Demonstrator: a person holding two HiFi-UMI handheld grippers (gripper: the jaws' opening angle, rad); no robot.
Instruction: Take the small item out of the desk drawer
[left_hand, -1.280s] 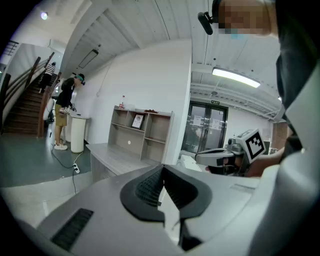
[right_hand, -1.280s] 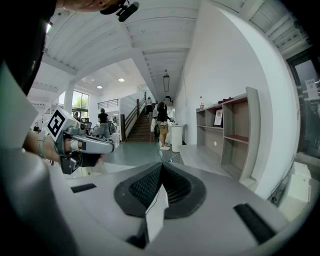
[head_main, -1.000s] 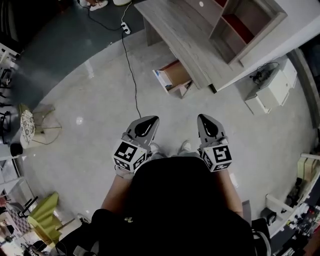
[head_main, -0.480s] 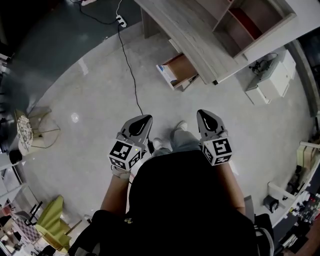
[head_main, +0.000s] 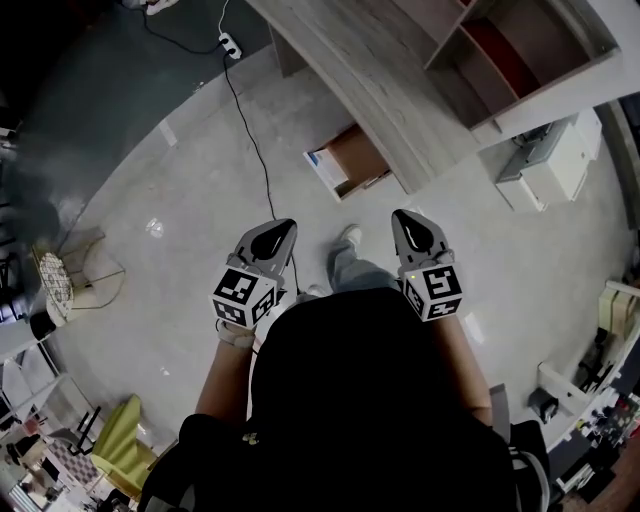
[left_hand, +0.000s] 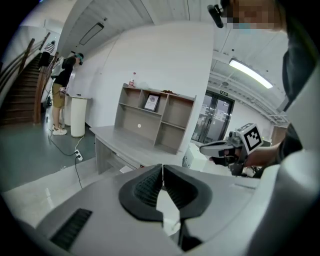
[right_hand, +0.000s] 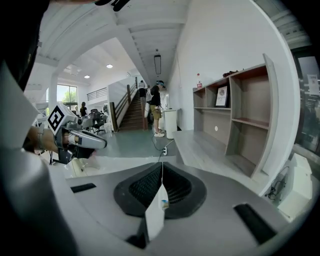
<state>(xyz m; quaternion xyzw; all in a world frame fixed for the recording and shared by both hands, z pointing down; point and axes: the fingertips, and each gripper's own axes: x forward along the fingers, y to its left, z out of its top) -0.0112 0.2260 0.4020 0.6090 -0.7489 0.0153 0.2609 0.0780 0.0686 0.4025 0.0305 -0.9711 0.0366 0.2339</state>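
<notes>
The grey wooden desk (head_main: 370, 80) runs across the top of the head view. Its drawer (head_main: 352, 160) stands pulled out over the floor, brown inside. A white and blue patch (head_main: 321, 163) shows at the drawer's left end; what it is I cannot tell. My left gripper (head_main: 276, 232) and right gripper (head_main: 409, 224) are held side by side at waist height, short of the drawer. Both are shut with nothing between the pads. The left gripper view shows the left gripper (left_hand: 162, 170) closed, with the desk (left_hand: 125, 145) beyond. The right gripper view shows the right gripper (right_hand: 161, 172) closed.
A shelf unit (head_main: 500, 50) stands on the desk. A black cable (head_main: 255, 150) runs over the floor from a power strip (head_main: 228, 45) toward my feet. A white cabinet (head_main: 555, 160) stands right of the desk, a green chair (head_main: 120, 440) at lower left. People (right_hand: 155, 107) stand near the stairs.
I have stepped forward, one foot now showing ahead between the grippers. Both grippers have moved up in the head view toward the drawer and stayed shut.
</notes>
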